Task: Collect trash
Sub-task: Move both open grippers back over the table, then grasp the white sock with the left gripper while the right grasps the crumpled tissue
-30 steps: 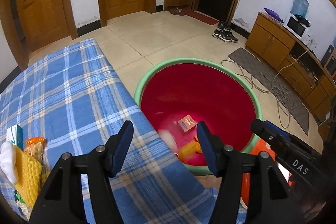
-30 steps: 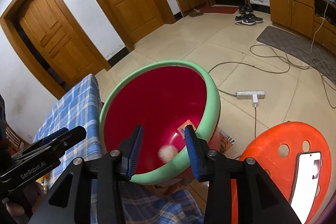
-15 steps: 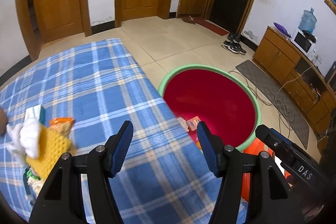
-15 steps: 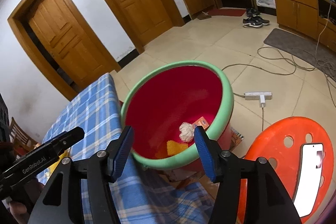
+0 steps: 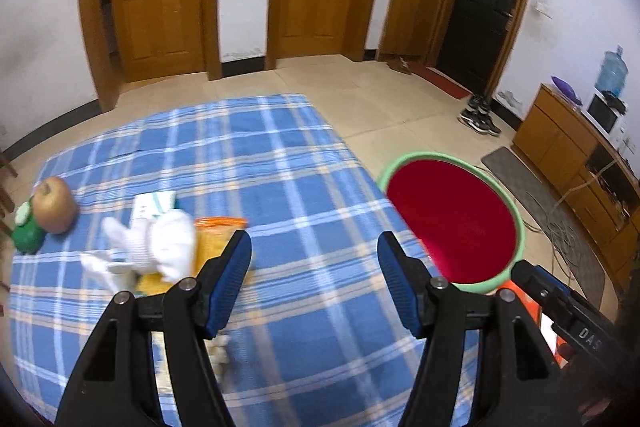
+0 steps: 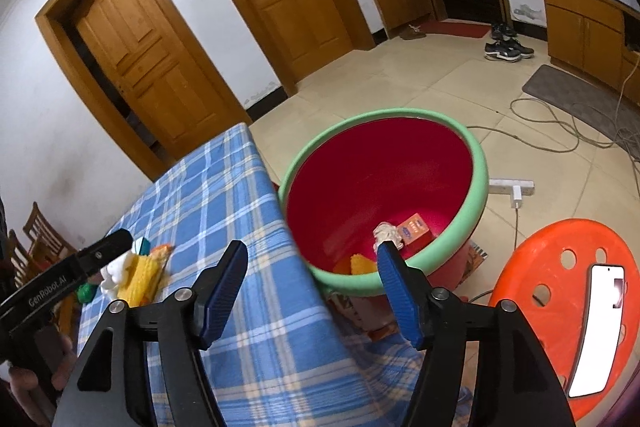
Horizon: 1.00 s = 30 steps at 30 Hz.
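Note:
A red basin with a green rim [image 6: 478, 183] [image 5: 516, 215] stands on the floor beside the table. Inside it lie a crumpled white tissue [image 6: 386, 231], an orange packet [image 6: 416, 229] and a yellow scrap [image 6: 360, 262]. On the blue plaid tablecloth [image 5: 280, 171] sits a pile of trash: white tissue [image 5: 160, 243], a yellow-orange wrapper [image 5: 218, 231] and a small white-green box [image 5: 154, 203]. My left gripper [image 5: 314, 263] hovers over the cloth right of the pile, jaws opening, nothing between them. My right gripper [image 6: 312, 267] hangs over the table edge and basin, jaws opening, empty.
An apple [image 5: 54, 205] and a green object [image 5: 26, 233] rest at the cloth's left end. An orange stool [image 6: 560, 287] with a phone [image 6: 600, 327] on it stands right of the basin. A power strip [image 6: 512, 187] and cables lie on the floor.
The tissue dropped from my right gripper into the basin, and its jaws spread wider. My left gripper swung left from the basin toward the trash pile on the cloth.

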### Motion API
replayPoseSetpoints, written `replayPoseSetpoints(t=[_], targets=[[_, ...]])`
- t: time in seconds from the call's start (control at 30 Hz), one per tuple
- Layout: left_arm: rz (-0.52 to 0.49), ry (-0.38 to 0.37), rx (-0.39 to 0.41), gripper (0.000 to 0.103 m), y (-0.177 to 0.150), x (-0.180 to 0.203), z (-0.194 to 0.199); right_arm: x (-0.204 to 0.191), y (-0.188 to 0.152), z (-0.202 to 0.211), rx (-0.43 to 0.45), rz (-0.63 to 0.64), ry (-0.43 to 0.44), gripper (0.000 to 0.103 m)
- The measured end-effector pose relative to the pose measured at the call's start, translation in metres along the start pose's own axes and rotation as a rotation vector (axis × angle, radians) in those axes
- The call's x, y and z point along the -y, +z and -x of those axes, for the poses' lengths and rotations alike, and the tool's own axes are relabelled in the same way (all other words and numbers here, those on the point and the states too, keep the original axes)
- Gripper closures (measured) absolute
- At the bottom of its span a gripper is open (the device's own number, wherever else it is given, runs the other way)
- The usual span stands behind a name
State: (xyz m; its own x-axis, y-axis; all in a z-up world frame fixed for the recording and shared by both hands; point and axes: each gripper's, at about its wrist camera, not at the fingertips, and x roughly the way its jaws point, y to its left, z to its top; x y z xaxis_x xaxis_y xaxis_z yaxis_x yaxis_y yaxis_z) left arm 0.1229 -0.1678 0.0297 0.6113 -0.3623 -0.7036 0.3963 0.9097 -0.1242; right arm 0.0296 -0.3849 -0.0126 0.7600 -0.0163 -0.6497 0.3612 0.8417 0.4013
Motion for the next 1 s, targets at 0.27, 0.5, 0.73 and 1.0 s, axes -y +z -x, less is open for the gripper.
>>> replayPoseSetpoints(t=[0.27, 0.5, 0.73, 1.0], targets=[[0.034, 0.119, 0.017, 0.029, 0.004, -0.052, 0.002, -0.013, -0.007, -0.001, -0.018, 0.024, -0.006, 0.032], [0.091, 0.175, -0.013, 0.027, 0.001, -0.089, -0.012, -0.022, -0.011, -0.008, -0.037, 0.031, -0.002, 0.03], [0.127, 0.185, -0.073, 0.027, -0.009, -0.108, -0.036, -0.032, -0.015, -0.015, -0.059, 0.058, -0.006, 0.03], [0.145, 0.078, -0.078, 0.059, -0.017, -0.113, -0.041, -0.044, -0.022, -0.02, -0.083, 0.087, 0.0, 0.03]])
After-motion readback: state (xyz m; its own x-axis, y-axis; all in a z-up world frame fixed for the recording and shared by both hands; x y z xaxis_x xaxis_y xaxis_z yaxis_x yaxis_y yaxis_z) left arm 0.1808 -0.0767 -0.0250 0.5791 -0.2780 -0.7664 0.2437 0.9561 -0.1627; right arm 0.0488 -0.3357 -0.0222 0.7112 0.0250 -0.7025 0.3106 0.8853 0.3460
